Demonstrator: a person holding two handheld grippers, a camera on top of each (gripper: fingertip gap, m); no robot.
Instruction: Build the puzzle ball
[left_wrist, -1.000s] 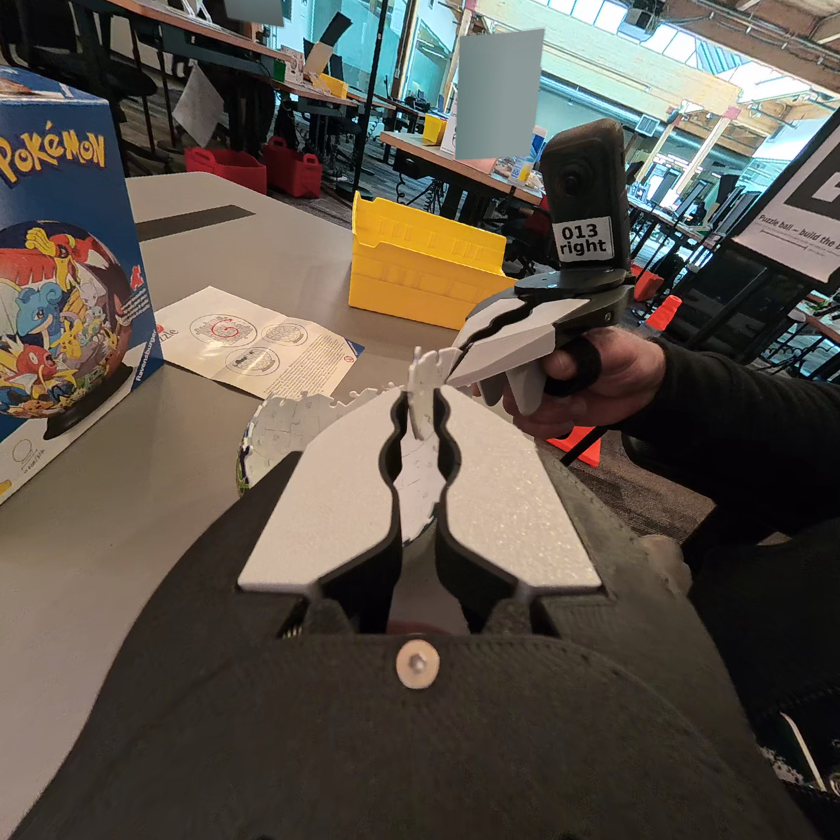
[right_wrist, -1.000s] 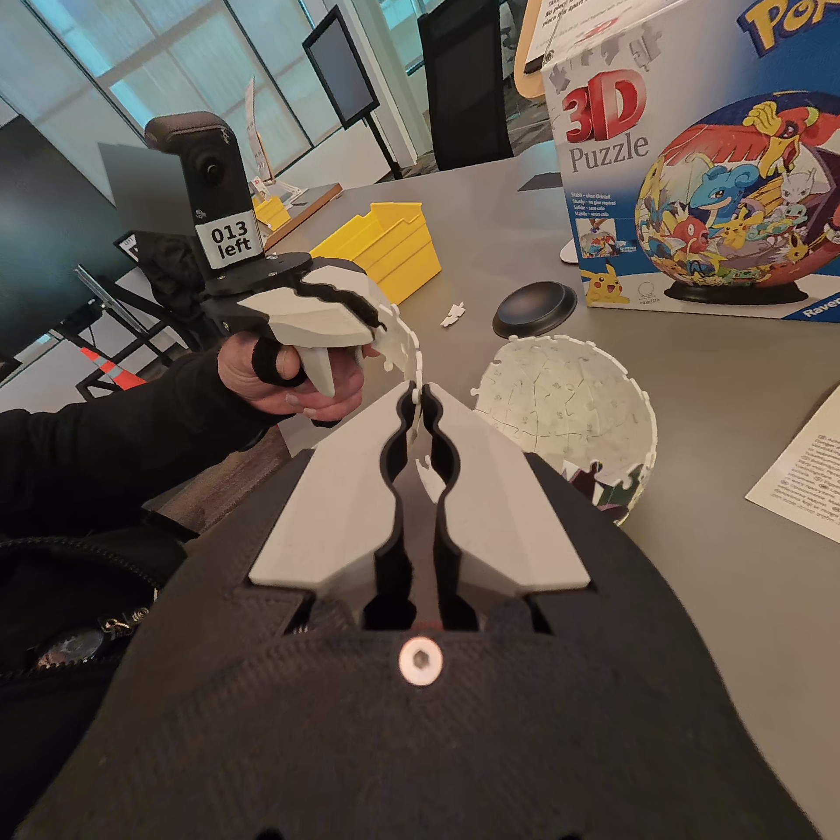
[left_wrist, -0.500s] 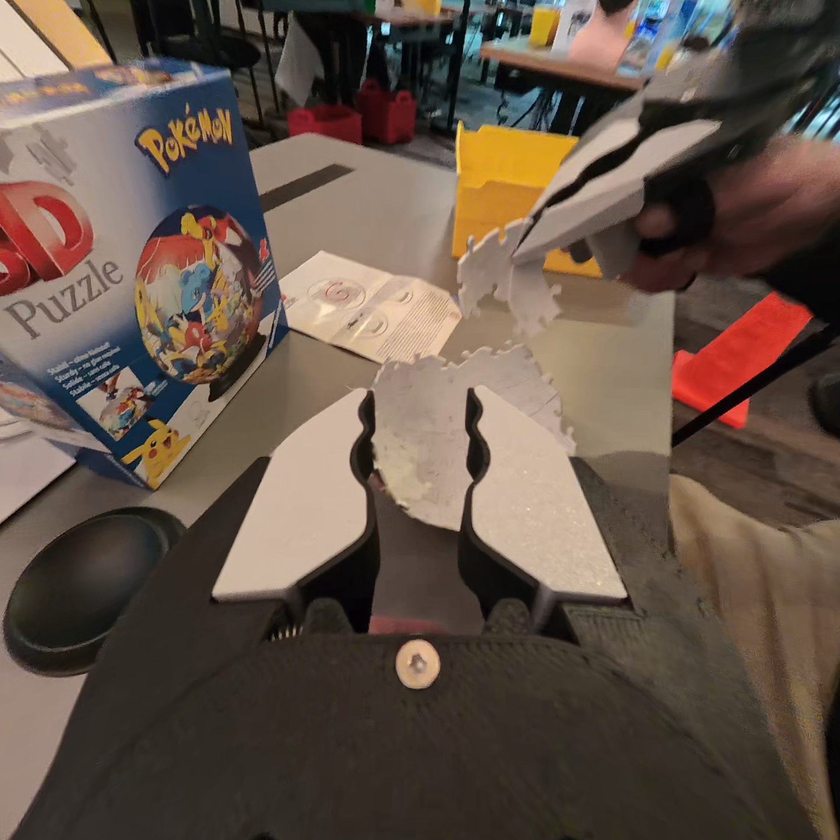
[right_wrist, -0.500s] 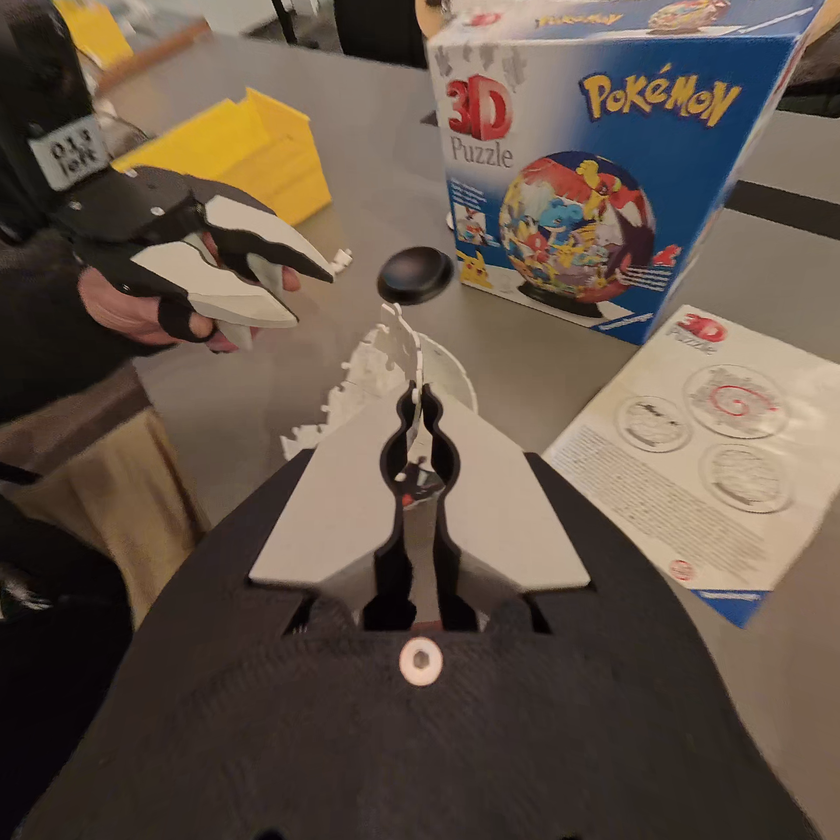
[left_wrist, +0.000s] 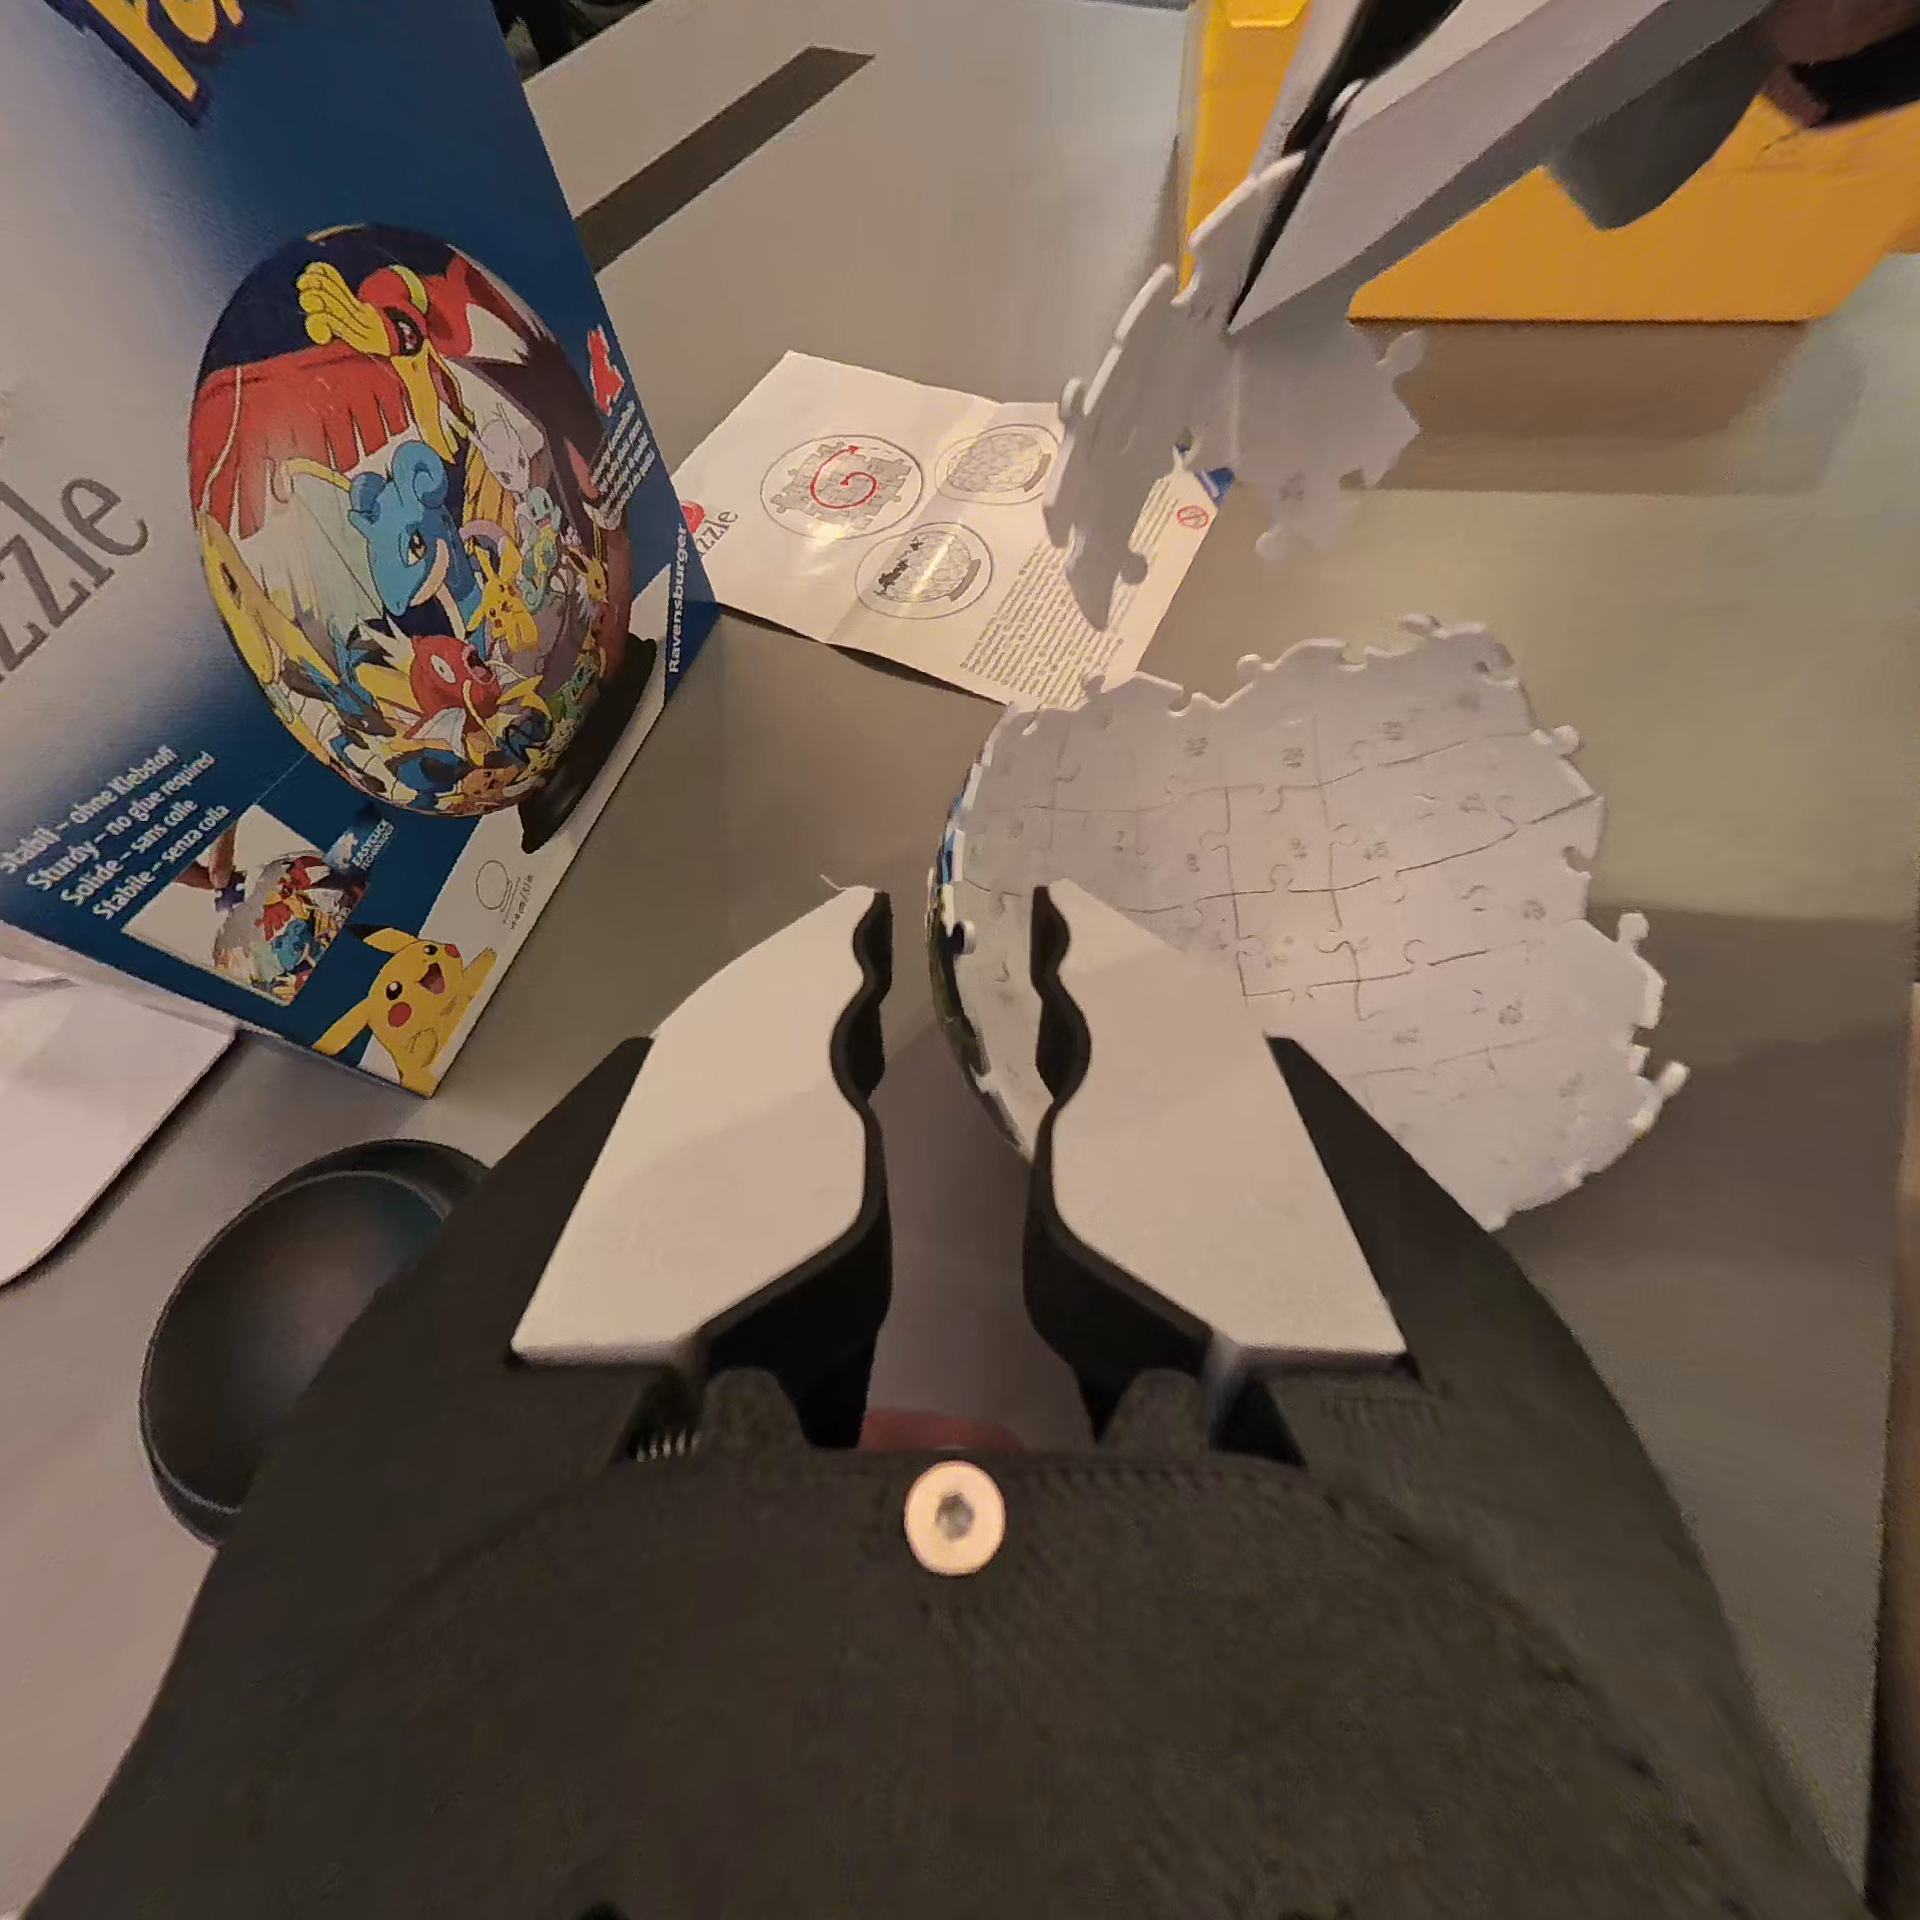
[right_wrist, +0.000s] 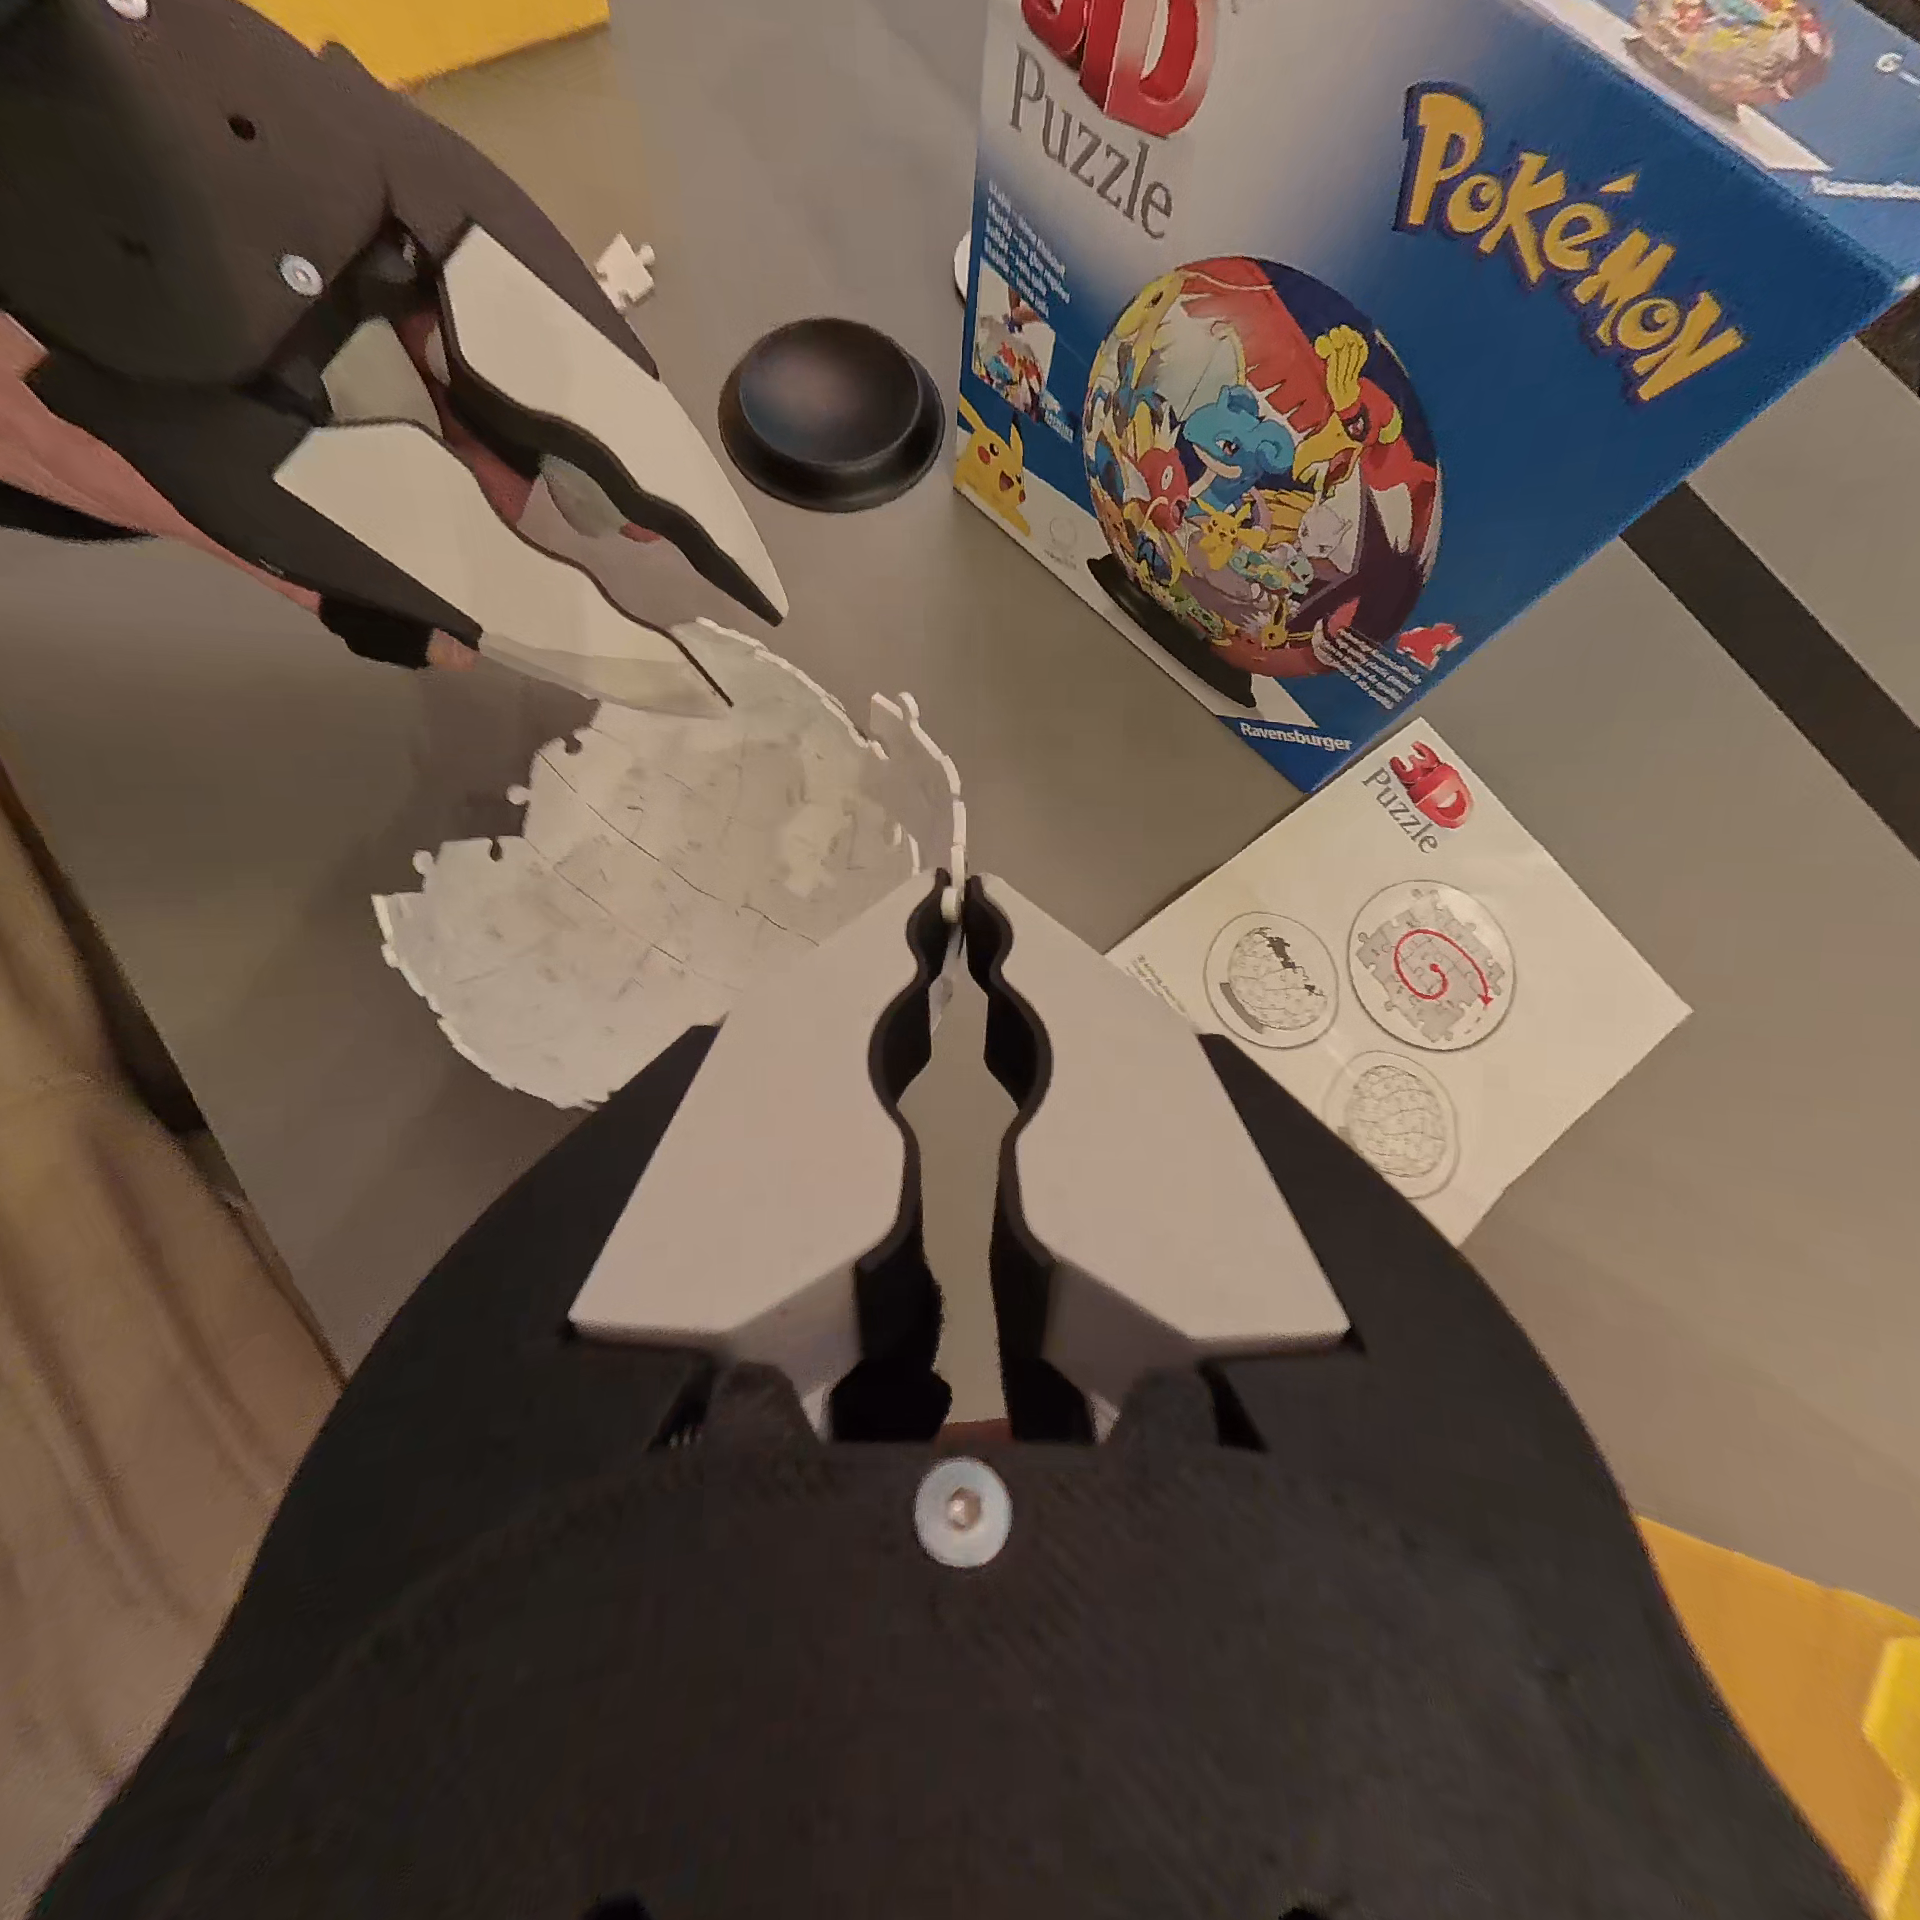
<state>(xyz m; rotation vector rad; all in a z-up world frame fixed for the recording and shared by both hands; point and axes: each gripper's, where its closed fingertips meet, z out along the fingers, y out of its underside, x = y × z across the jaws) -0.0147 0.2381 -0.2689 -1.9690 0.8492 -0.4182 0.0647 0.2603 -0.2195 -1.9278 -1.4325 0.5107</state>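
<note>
The right gripper (left_wrist: 1242, 275), upper right, pinches a piece cluster (left_wrist: 1226, 436) above the half ball (left_wrist: 1340, 894); the left gripper (left_wrist: 961, 914) gapes empty at its near rim.

Both grippers are showing black textured bodies, pale grey wedge fingers (left_wrist: 727, 1153) with wavy black inner edges, and a silver screw (right_wrist: 961, 1512)

Two grippers (left_wrist: 961, 914) (right_wrist: 958, 894), one box (right_wrist: 1455, 343), one leaflet (right_wrist: 1403, 977).
</note>
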